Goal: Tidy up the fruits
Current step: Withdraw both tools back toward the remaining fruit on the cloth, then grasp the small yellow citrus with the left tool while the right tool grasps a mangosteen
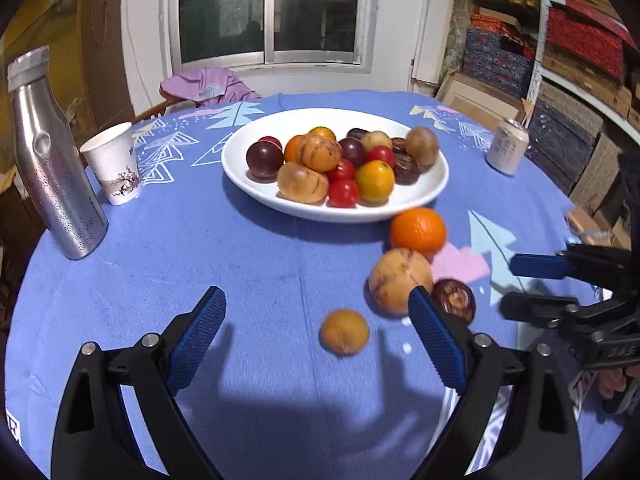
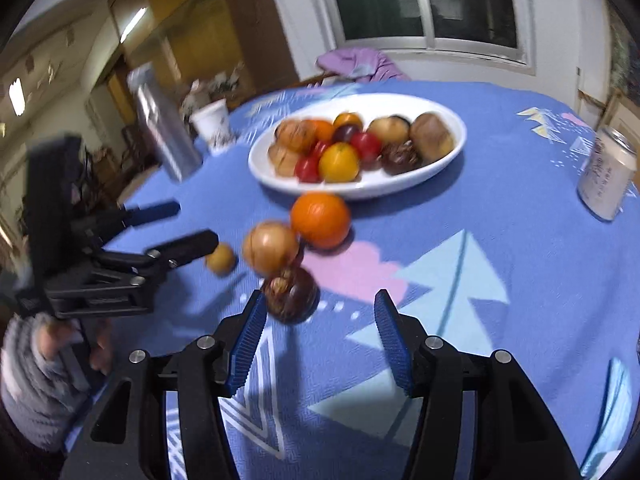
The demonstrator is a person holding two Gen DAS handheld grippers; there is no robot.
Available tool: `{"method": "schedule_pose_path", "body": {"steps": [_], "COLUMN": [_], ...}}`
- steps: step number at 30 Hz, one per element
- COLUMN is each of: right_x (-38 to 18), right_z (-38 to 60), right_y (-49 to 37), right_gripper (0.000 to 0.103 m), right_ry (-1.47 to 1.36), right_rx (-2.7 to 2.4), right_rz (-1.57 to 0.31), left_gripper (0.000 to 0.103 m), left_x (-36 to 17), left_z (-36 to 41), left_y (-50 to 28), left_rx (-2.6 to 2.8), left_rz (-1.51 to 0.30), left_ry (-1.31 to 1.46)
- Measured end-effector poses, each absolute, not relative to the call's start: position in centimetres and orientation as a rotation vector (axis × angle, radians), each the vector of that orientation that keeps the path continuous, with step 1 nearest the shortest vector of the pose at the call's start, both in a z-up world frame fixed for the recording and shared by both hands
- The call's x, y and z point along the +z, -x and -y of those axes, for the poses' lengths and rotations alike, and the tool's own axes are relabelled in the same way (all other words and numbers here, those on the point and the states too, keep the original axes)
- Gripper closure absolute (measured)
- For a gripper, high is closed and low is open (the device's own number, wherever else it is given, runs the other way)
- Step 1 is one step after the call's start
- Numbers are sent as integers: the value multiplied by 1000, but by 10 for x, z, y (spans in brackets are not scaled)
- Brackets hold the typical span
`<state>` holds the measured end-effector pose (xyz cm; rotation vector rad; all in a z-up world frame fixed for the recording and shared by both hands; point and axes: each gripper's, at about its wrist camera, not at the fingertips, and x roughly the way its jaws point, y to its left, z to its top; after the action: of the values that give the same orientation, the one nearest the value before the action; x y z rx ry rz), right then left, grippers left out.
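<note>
A white plate (image 1: 434,188) holds several fruits at the table's middle; it also shows in the right wrist view (image 2: 456,142). On the cloth in front of it lie an orange (image 1: 418,231), a tan round fruit (image 1: 400,280), a dark mangosteen (image 1: 454,300) and a small tan fruit (image 1: 344,332). My left gripper (image 1: 318,302) is open and empty, with the small tan fruit between its fingers. My right gripper (image 2: 320,306) is open and empty, the mangosteen (image 2: 291,294) just ahead by its left finger. The orange (image 2: 320,220), tan fruit (image 2: 270,248) and small fruit (image 2: 221,258) lie beyond.
A steel bottle (image 1: 52,168) and a paper cup (image 1: 114,164) stand at the left. A drink can (image 1: 507,146) stands right of the plate. A chair with purple cloth (image 1: 208,86) is behind the table. Shelves of boxes (image 1: 568,60) fill the right wall.
</note>
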<state>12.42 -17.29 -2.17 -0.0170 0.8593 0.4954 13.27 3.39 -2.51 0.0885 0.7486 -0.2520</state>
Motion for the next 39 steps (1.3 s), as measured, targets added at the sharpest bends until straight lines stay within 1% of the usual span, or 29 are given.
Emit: {"method": "schedule_pose_path", "body": {"steps": [4,5,6,8,10,12,14,15,17,19,21,22,23,24,30,34,39], "right_x": [-27,-27,-26,-26,-28,-31,-34,-35,-37,-39,-39,-40,-39,-39,-38,-29,19], "right_z": [155,154,152,149,143,138,132,129,125,124,126,126,126,127,137,146,175], "right_y": [-121,-121,-121,-124,-127,-130,-132,-134,-136,-138,-140,-140,-139,-139,-136,-131,-124], "right_gripper": [46,47,48,48,48,51,53,54,60,62,62,62,62,62,62,62,62], "right_ry": [103,111,115,122,142,156,165,168,174,167,150,148,147,145,106,72,-19], "right_rx": [505,501,497,495,492,491,492,493,496,494,499,499,497,496,492,501,490], "right_rz": [-847,-843,-839,-837,-840,-846,-854,-858,-870,-881,-885,-885,-884,-883,-884,-866,-730], "left_gripper": [13,16,23,25,29,40,46,48,50,54,65,67,72,74,75,75,75], "left_x": [-36,-38,-39,-40,-42,-47,-50,-51,-51,-51,-51,-51,-51,-51,-49,-40,-6], "left_z": [-22,-22,-21,-21,-20,-17,-16,-16,-17,-16,-13,-11,-10,-9,-7,-4,-10], "left_y": [-127,-130,-131,-133,-137,-142,-146,-147,-148,-149,-147,-146,-144,-144,-139,-130,-138], "left_rx": [-215,-223,-234,-237,-240,-251,-265,-275,-283,-296,-314,-320,-327,-334,-355,-347,-331], "left_rz": [-751,-771,-782,-794,-813,-847,-873,-876,-880,-880,-876,-872,-870,-868,-868,-830,-759], "left_ry": [-197,-198,-196,-197,-206,-213,-210,-203,-198,-196,-200,-206,-213,-215,-194,-207,-174]}}
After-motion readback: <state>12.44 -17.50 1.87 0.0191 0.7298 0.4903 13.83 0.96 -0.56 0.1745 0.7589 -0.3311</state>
